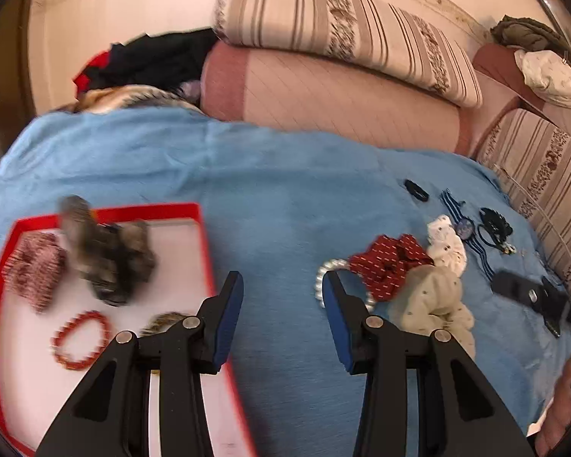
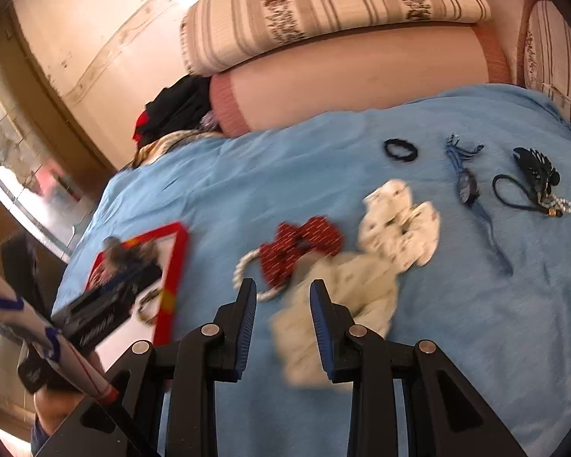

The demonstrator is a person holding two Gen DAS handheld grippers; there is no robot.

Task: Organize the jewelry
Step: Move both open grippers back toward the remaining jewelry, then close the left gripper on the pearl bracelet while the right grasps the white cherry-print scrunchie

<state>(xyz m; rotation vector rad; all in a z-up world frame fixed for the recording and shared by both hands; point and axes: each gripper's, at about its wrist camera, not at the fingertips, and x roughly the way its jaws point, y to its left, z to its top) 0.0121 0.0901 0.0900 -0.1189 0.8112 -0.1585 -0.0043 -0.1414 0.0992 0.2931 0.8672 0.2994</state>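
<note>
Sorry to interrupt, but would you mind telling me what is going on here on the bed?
A person is sorting jewelry and hair accessories into a red-rimmed tray on a blue blanket. The tray already holds a coral bead bracelet, a furry scrunchie and a red-and-white striped one. The left tool and the right tool are both open and hold nothing. Outside the tray lie a red scrunchie, a pearl bracelet, cream scrunchies, a black hair tie and a blue watch.
</note>
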